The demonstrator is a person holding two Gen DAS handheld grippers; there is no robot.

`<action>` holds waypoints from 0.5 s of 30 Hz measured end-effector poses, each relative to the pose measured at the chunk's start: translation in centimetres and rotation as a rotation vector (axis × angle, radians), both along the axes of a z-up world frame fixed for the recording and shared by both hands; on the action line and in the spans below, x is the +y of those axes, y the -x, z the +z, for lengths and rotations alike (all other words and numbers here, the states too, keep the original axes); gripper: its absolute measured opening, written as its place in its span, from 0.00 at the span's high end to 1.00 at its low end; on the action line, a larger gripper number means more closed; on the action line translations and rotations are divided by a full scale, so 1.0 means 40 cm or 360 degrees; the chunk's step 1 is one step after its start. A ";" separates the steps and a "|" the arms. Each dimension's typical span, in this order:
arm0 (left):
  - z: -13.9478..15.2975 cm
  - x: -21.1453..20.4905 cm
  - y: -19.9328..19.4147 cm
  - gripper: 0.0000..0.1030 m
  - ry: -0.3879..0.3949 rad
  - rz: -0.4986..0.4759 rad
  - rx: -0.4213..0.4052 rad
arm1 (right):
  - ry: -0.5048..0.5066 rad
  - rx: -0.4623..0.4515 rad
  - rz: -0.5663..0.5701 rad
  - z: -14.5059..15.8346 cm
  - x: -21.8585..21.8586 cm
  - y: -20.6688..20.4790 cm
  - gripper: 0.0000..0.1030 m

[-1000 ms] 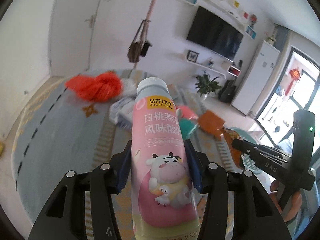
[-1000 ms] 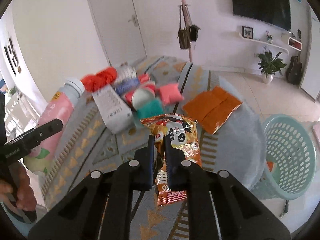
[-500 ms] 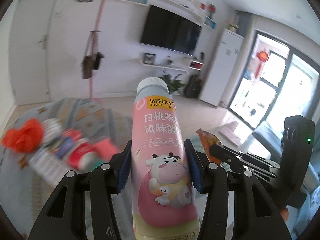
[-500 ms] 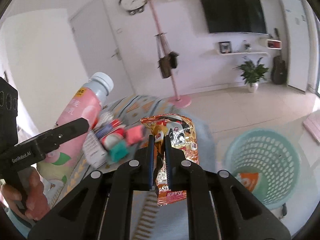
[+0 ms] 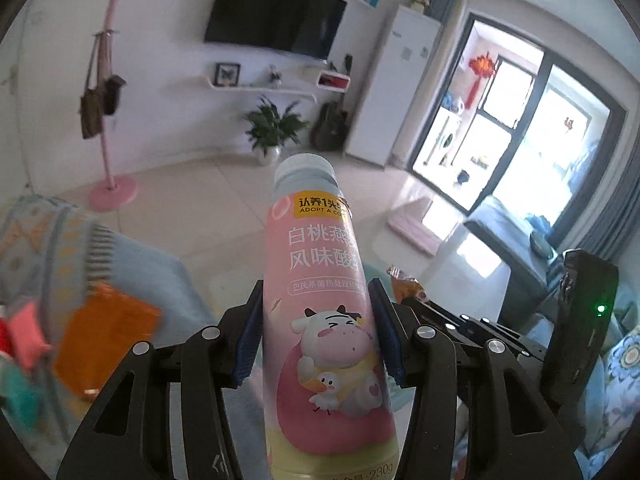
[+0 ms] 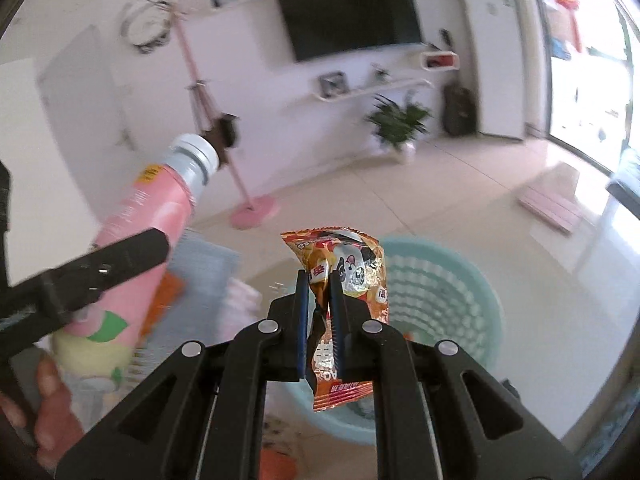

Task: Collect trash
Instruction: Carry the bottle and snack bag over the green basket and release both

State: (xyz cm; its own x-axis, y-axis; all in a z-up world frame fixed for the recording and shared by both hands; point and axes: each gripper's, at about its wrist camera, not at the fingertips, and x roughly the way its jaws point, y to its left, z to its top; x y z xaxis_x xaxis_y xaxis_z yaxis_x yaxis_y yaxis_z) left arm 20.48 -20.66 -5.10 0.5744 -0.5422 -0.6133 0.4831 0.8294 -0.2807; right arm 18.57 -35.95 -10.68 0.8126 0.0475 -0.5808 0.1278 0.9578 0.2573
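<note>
My left gripper (image 5: 318, 320) is shut on a pink yogurt-drink bottle (image 5: 320, 264) with a grey cap and a cartoon cow; the blue pads press its sides and it stands upright. The right wrist view shows the same bottle (image 6: 156, 208) tilted at the left, over a person's hand (image 6: 48, 412). My right gripper (image 6: 319, 284) is shut on a crumpled orange snack bag (image 6: 348, 264). The bag hangs over a pale teal slotted basket (image 6: 452, 300) on the floor. An orange scrap lies inside the basket, mostly hidden.
The table with its patterned blue cloth (image 5: 52, 232) lies at the left, carrying an orange packet (image 5: 104, 328) and blurred pink and teal items. A pink coat stand (image 5: 114, 196), a potted plant (image 5: 272, 128) and a grey sofa (image 5: 504, 232) stand around open tiled floor.
Both grippers swung to the right, away from the table, each keeping its load. The basket has come under the snack bag, and the table clutter has slid off to the left.
</note>
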 end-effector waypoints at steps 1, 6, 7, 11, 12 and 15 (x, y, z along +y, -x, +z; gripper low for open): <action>-0.019 -0.009 -0.013 0.53 0.0002 -0.0007 0.0022 | 0.0009 0.0039 -0.0039 -0.026 -0.016 -0.012 0.92; -0.115 -0.047 -0.057 0.52 -0.0064 0.0036 0.0084 | -0.0009 0.0166 -0.0112 -0.114 -0.066 -0.043 0.92; -0.123 -0.046 -0.061 0.52 -0.0081 0.0030 0.0084 | -0.0009 0.0192 -0.0130 -0.130 -0.076 -0.048 0.92; -0.133 -0.044 -0.080 0.35 -0.0092 0.0055 0.0100 | -0.0032 0.0273 -0.0153 -0.170 -0.102 -0.063 0.87; -0.125 -0.037 -0.076 0.33 -0.0098 0.0073 0.0067 | -0.0043 0.0294 -0.0151 -0.179 -0.108 -0.065 0.83; -0.096 -0.032 -0.063 0.31 -0.0115 0.0074 0.0010 | -0.0044 0.0300 -0.0173 -0.181 -0.118 -0.062 0.64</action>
State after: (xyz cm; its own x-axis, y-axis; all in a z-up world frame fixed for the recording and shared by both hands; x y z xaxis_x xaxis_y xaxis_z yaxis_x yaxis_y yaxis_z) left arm 22.99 -21.95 -8.95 0.5942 -0.4690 -0.6534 0.4420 0.8691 -0.2220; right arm 21.05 -40.66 -17.94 0.6908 -0.0167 -0.7229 0.2786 0.9287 0.2448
